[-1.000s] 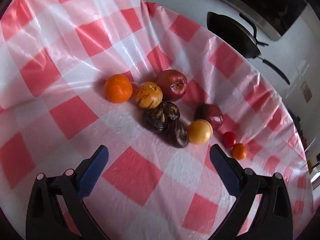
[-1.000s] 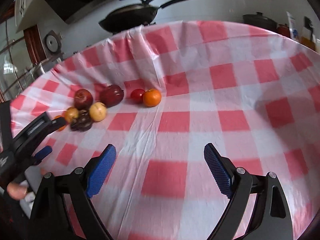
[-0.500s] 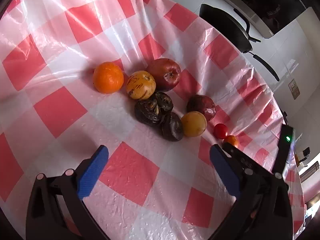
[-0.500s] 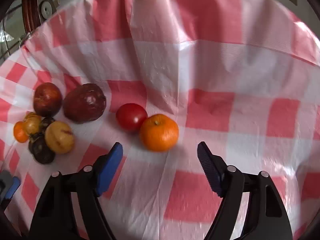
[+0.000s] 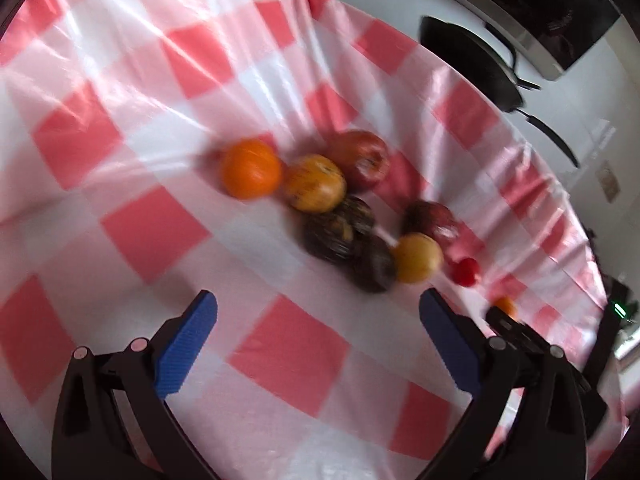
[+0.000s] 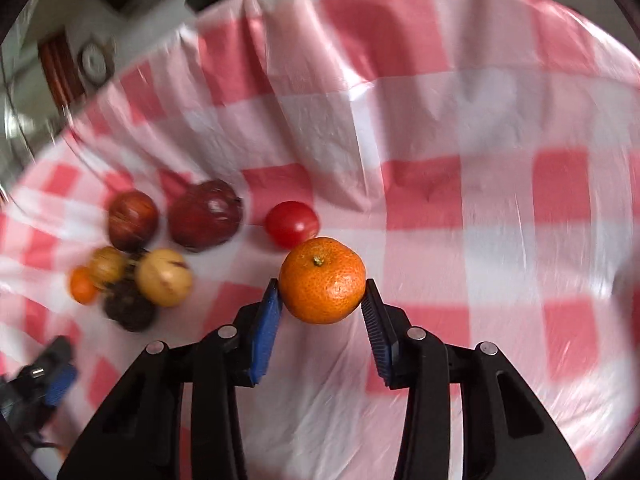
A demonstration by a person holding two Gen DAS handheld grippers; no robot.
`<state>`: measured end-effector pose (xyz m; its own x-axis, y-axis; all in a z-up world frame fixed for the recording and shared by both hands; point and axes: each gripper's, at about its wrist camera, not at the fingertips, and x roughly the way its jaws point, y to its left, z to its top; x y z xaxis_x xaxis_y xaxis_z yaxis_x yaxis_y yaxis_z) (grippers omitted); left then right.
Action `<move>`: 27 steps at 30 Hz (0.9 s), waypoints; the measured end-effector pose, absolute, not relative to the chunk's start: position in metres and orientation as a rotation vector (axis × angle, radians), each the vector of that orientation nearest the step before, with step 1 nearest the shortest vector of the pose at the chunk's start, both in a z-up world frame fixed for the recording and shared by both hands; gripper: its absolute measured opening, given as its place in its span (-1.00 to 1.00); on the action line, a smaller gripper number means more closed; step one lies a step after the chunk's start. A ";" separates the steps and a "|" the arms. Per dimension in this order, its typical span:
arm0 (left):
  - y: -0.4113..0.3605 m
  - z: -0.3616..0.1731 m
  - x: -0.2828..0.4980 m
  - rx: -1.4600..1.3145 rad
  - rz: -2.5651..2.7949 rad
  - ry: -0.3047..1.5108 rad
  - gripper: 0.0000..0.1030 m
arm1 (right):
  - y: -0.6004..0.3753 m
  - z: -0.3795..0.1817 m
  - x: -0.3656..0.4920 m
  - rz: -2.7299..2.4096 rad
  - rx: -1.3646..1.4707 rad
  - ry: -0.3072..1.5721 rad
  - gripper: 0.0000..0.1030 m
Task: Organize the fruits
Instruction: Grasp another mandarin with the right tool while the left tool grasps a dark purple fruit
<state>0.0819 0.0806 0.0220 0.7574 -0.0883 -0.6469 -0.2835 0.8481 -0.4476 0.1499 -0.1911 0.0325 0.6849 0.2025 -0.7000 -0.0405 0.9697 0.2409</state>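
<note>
right wrist view: a small round tangerine (image 6: 322, 280), bright orange with pitted skin and a green stem nub on top, sits on the red-and-white checked tablecloth (image 6: 480, 208), just beside a red tomato (image 6: 291, 223) and well in from the cloth's edges. the right gripper (image 6: 322, 300) is closing, its blue pads (image 6: 266, 328) against the tangerine's two sides. the left gripper (image 5: 316, 344) stands wide apart, holding nothing.

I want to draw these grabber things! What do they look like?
Both match. The left gripper and right gripper each have two chunky black plastic arms with round silver rivets, ending in flat, ridged bright blue pads. No cables or sleeves show.
</note>
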 end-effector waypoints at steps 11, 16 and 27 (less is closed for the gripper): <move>0.032 0.034 0.096 -0.268 0.005 0.734 0.63 | -0.220 0.025 0.138 0.166 0.433 0.772 -0.20; 0.007 0.036 0.126 0.021 -0.067 0.766 0.63 | -0.220 0.024 0.141 0.186 0.450 0.780 -0.20; -0.010 0.021 0.160 0.403 -0.148 0.806 0.11 | -0.219 0.022 0.144 0.194 0.449 0.798 -0.20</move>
<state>0.1604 -0.0097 0.0208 0.6866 0.0229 -0.7267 0.2801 0.9140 0.2934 0.1438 -0.2188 0.0224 0.6870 0.3329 -0.6459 -0.0003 0.8890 0.4579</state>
